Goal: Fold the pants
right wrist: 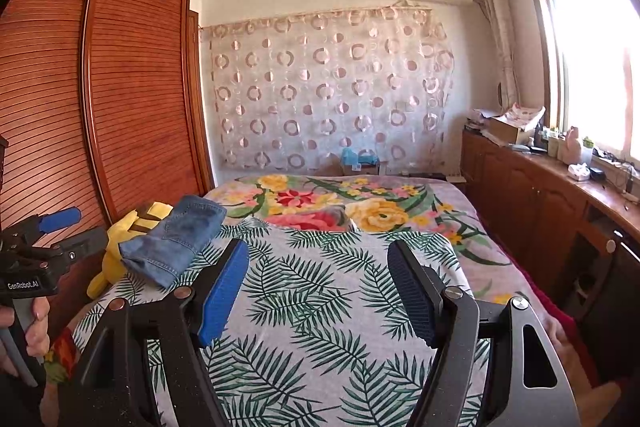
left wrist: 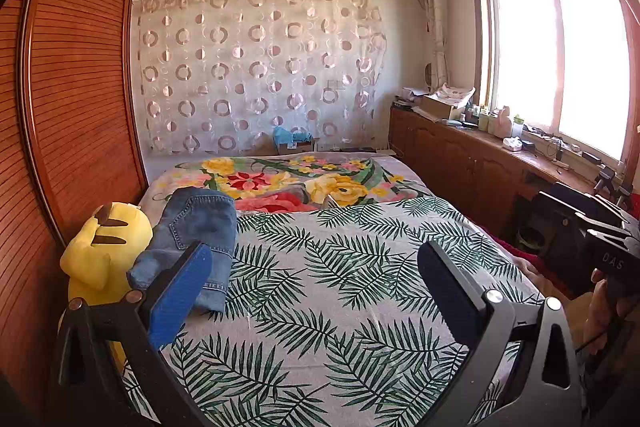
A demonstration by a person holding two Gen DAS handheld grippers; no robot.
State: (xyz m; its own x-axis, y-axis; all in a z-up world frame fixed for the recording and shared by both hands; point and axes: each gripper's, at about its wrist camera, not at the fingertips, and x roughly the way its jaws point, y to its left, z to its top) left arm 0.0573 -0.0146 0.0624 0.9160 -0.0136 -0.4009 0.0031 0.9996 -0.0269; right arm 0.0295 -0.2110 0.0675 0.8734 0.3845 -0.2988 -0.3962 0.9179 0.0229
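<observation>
The blue denim pants (left wrist: 196, 231) lie as a compact folded bundle at the left side of the bed, partly resting on a yellow plush toy (left wrist: 104, 239). My left gripper (left wrist: 315, 247) is open over the leaf-print sheet (left wrist: 340, 307), its blue pad (left wrist: 180, 291) just in front of the bundle and nothing between the fingers. The right wrist view shows the pants (right wrist: 176, 239) to the left of my right gripper (right wrist: 317, 245), which is open and empty above the sheet. Each gripper shows at the edge of the other's view, held by a hand (right wrist: 34, 327).
A louvred wooden wardrobe (left wrist: 72, 87) runs close along the bed's left side. A floral blanket (left wrist: 280, 183) covers the far half of the bed. Low wooden cabinets (left wrist: 460, 163) with clutter on top stand under the window on the right.
</observation>
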